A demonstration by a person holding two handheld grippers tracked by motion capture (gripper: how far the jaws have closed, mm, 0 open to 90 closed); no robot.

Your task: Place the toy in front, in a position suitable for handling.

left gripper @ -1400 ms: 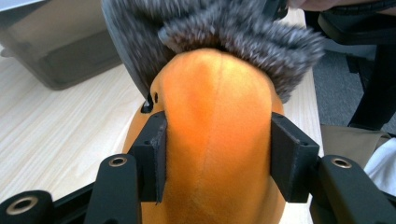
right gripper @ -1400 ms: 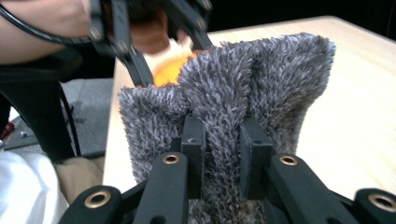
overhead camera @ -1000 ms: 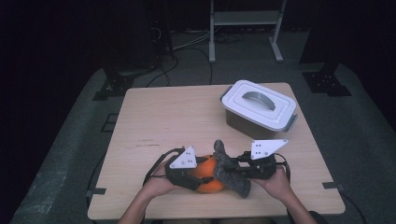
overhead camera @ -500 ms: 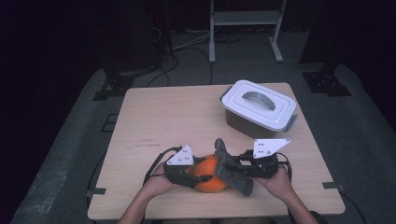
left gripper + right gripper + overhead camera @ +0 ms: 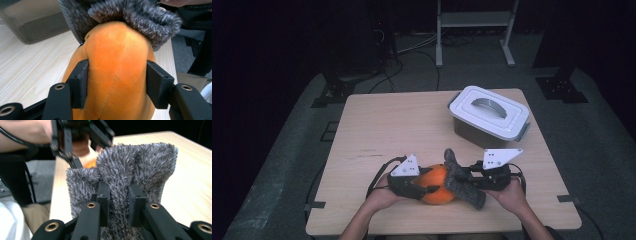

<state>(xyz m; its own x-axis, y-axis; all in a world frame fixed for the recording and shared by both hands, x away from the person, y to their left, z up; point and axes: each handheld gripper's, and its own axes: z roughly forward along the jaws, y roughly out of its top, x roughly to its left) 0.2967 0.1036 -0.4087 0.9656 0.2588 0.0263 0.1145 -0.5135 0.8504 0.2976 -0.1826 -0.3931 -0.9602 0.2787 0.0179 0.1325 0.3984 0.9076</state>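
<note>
- High view: left gripper (image 5: 428, 189) and right gripper (image 5: 466, 176) meet low in the frame, just below centre, with the orange plush (image 5: 438, 184) between them on the near edge of the wooden table (image 5: 402, 125). The grey fuzzy cloth (image 5: 462, 181) lies against the plush's right side, running diagonally from upper left to lower right, so the right gripper is the nearer one to it. A lidded grey-white box (image 5: 488, 116) sits well apart, toward the upper right of the tabletop. Rest of the table looks bare; dark room, cables and a metal stand (image 5: 474, 22) at the top of the frame.
- Left gripper view: jaws are clamped on the orange plush (image 5: 117, 72), one pad on each flank, and the soft body bulges out past them (so it's a firm squeeze, I'd say). The fuzzy cloth (image 5: 135, 17) caps the far end of the plush at the top of the frame, touching it. Plush's long axis runs straight away from this gripper.
- Right gripper view: jaws pinch a raised fold of the grey cloth (image 5: 125, 175) at bottom centre, nearly closed on it. A sliver of orange (image 5: 90, 164) peeks behind the cloth, with the other gripper's black linkage at upper left. My guess: whatever comes next turns on pulling the cloth along that axis, over or off the plush, can't tell which.
</note>
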